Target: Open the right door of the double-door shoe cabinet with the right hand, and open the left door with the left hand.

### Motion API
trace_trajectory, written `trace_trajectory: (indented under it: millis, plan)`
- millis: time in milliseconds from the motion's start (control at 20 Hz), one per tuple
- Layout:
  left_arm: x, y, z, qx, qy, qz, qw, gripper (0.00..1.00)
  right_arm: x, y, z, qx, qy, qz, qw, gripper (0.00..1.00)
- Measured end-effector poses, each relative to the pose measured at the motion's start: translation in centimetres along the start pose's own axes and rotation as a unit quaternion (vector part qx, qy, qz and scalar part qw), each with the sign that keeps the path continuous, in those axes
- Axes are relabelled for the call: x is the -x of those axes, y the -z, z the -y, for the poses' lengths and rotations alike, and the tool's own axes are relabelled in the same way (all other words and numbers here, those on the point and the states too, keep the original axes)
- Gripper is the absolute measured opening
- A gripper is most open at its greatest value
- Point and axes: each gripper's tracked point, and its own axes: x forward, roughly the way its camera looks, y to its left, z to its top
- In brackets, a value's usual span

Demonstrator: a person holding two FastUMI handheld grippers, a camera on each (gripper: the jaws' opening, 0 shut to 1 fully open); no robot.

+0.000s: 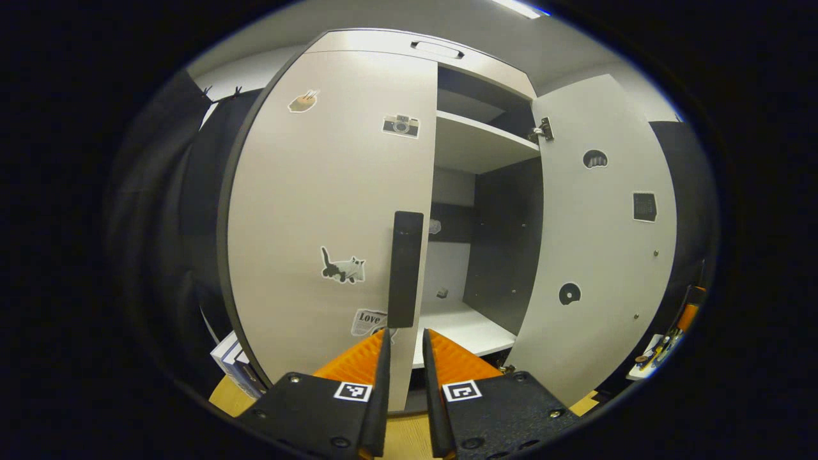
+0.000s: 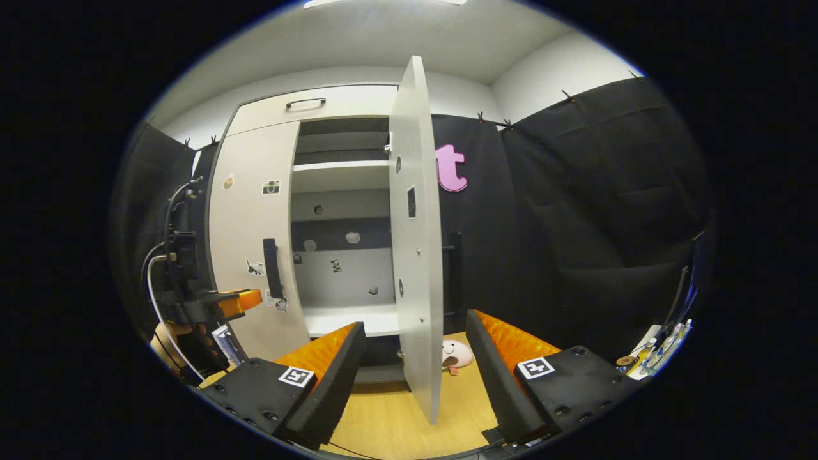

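The shoe cabinet's left door (image 1: 319,211) is closed; it is pale grey with stickers and a black vertical handle (image 1: 406,268). My left gripper (image 1: 406,333) points at the handle's lower end, its orange fingers a narrow gap apart with nothing between them. The right door (image 1: 594,243) stands swung wide open. In the right gripper view that right door (image 2: 415,255) is edge-on straight ahead, and my right gripper (image 2: 414,319) is wide open on either side of it, not touching. The left gripper (image 2: 239,300) and the hand holding it are near the left door's handle (image 2: 273,268).
Inside the cabinet are a white upper shelf (image 1: 479,137) and a white bottom board (image 1: 466,332). A pink plush toy (image 2: 455,354) lies on the wooden floor (image 2: 383,421) behind the open door. Books (image 1: 230,358) lean at the cabinet's left; small items (image 2: 658,351) sit at far right.
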Motion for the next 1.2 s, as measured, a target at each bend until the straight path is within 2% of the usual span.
trace_trajectory:
  millis: [50, 150, 300, 350, 400, 450, 500, 550, 600, 650, 700, 750, 800, 850, 950, 1050, 1200]
  plan:
    - [-1.2, -0.1, 0.2, -0.008, -0.004, 0.001, 1.0, 0.42, 0.1, 0.0, 0.5, -0.001, 0.01, 0.0, 1.0, 1.0]
    - [-3.0, -0.5, 0.0, -0.014, -0.023, 0.006, 1.0, 0.6, 0.2, 0.1, 1.6, -0.005, 0.028, -0.003, 1.0, 1.0]
    - [-5.1, -1.3, -1.3, -0.003, -0.053, 0.016, 0.998, 0.72, 0.6, 0.3, 2.6, -0.012, 0.049, -0.007, 0.999, 1.0]
    - [-5.6, -1.2, -1.7, -0.003, -0.063, 0.015, 0.998, 0.82, 0.7, 0.4, 3.0, -0.012, 0.055, -0.008, 0.998, 1.0]
    - [-6.2, -1.0, -1.9, -0.005, -0.068, 0.01, 0.998, 0.84, 0.7, 0.4, 3.2, -0.012, 0.059, -0.008, 0.998, 1.0]
    - [-6.9, -0.6, -2.2, -0.009, -0.075, 0.001, 0.997, 0.84, 0.7, 0.3, 3.5, -0.012, 0.063, -0.009, 0.998, 0.92]
    - [-7.3, -0.3, -2.3, -0.013, -0.079, -0.007, 0.997, 0.84, 0.7, 0.3, 3.6, -0.012, 0.064, -0.009, 0.998, 1.0]
    - [-7.4, -0.3, -2.7, -0.017, -0.091, -0.01, 0.996, 0.84, 0.8, 0.2, 3.8, -0.012, 0.065, -0.008, 0.998, 1.0]
    - [-7.6, -0.3, -2.7, -0.018, -0.093, -0.007, 0.995, 0.83, 0.7, 0.2, 3.8, -0.011, 0.067, -0.007, 0.998, 1.0]
    - [-7.6, -0.3, -2.7, -0.021, -0.096, -0.005, 0.995, 0.77, 0.7, 0.2, 3.9, -0.011, 0.068, -0.007, 0.998, 1.0]
    - [-7.7, -0.2, -2.5, -0.023, -0.094, -0.006, 0.995, 0.76, 0.8, 0.2, 3.9, -0.011, 0.067, -0.007, 0.998, 0.92]
    - [-7.8, -0.4, -1.8, -0.024, -0.087, -0.003, 0.996, 0.64, 0.8, 0.2, 3.9, -0.011, 0.066, -0.007, 0.998, 1.0]
    - [-7.8, -0.3, -1.4, -0.029, -0.088, -0.005, 0.996, 0.57, 0.8, 0.2, 3.9, -0.01, 0.066, -0.008, 0.998, 1.0]
    - [-7.8, -0.2, -1.4, -0.037, -0.095, -0.007, 0.995, 0.34, 0.8, 0.2, 4.0, -0.009, 0.066, -0.008, 0.998, 1.0]
    - [-8.0, -0.2, -1.6, -0.042, -0.094, -0.004, 0.995, 0.3, 0.9, 0.1, 4.0, -0.01, 0.066, -0.008, 0.998, 1.0]
    - [-7.4, 0.0, -1.5, -0.029, -0.078, -0.005, 0.997, 0.2, 0.9, 0.3, 3.9, -0.011, 0.063, -0.01, 0.998, 1.0]
    - [-5.2, 0.4, -1.1, -0.017, -0.04, 0.001, 0.999, 0.17, 1.1, 0.4, 3.5, -0.009, 0.057, -0.013, 0.998, 1.0]
